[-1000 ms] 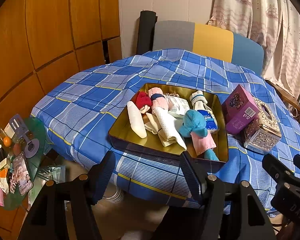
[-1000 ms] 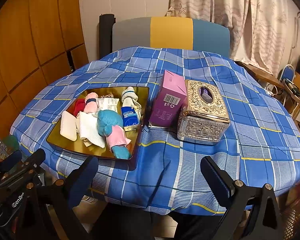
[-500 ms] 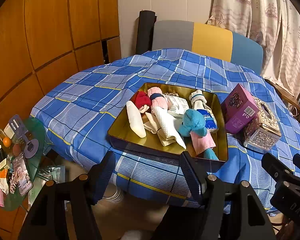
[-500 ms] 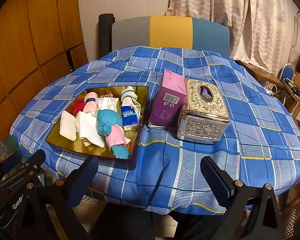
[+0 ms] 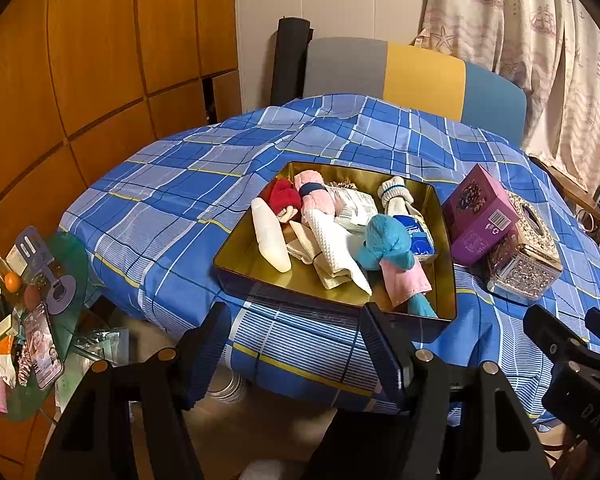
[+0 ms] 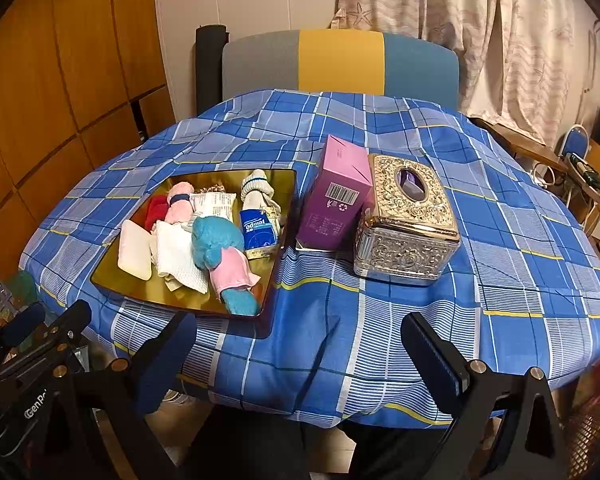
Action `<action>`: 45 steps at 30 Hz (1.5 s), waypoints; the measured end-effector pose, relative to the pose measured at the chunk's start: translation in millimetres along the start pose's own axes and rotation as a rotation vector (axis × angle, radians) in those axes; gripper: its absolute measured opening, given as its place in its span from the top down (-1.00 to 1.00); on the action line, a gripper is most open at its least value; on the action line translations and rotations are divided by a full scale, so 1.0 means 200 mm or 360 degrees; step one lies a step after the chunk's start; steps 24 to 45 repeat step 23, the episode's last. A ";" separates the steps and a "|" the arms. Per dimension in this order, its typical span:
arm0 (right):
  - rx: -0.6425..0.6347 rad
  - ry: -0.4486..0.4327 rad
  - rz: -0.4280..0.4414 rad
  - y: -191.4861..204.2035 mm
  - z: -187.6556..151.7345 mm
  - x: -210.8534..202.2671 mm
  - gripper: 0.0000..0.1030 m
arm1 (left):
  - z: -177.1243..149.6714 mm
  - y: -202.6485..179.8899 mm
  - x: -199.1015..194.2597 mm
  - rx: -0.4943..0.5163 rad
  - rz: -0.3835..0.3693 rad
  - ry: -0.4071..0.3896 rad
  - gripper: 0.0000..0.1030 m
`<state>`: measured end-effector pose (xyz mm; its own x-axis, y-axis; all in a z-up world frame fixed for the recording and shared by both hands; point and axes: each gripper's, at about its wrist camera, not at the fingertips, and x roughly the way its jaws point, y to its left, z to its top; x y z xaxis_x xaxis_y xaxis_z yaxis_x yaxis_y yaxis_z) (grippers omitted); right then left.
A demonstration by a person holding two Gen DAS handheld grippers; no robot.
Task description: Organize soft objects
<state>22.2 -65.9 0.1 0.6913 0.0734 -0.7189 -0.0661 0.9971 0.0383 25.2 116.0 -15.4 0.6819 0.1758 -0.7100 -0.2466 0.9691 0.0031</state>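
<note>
A gold metal tray lies on the blue plaid tablecloth and holds soft things: a blue and pink plush toy, a white waffle cloth, a red cloth, a pink roll, a white pad, a rolled white sock and a blue tissue pack. My left gripper hangs open before the tray's near edge. My right gripper is open wide over the table's front edge, holding nothing.
A purple carton and an ornate silver tissue box stand right of the tray. A grey, yellow and blue chair is behind the table. A cluttered green glass side table sits low left.
</note>
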 end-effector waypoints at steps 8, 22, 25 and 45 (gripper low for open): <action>0.0002 0.0006 -0.0001 0.00 0.00 0.00 -0.99 | -0.01 0.00 0.00 0.0011 0.0028 -0.0007 -0.31; 0.0023 0.0038 0.0003 -0.01 0.00 0.02 -0.99 | -0.01 -0.01 0.01 0.0025 0.0052 -0.0021 -0.31; 0.0023 0.0037 0.0001 -0.01 0.00 0.02 -0.99 | -0.01 -0.01 0.01 0.0024 0.0050 -0.0014 -0.31; 0.0023 0.0037 0.0001 -0.01 0.00 0.02 -0.99 | -0.01 -0.01 0.01 0.0024 0.0050 -0.0014 -0.31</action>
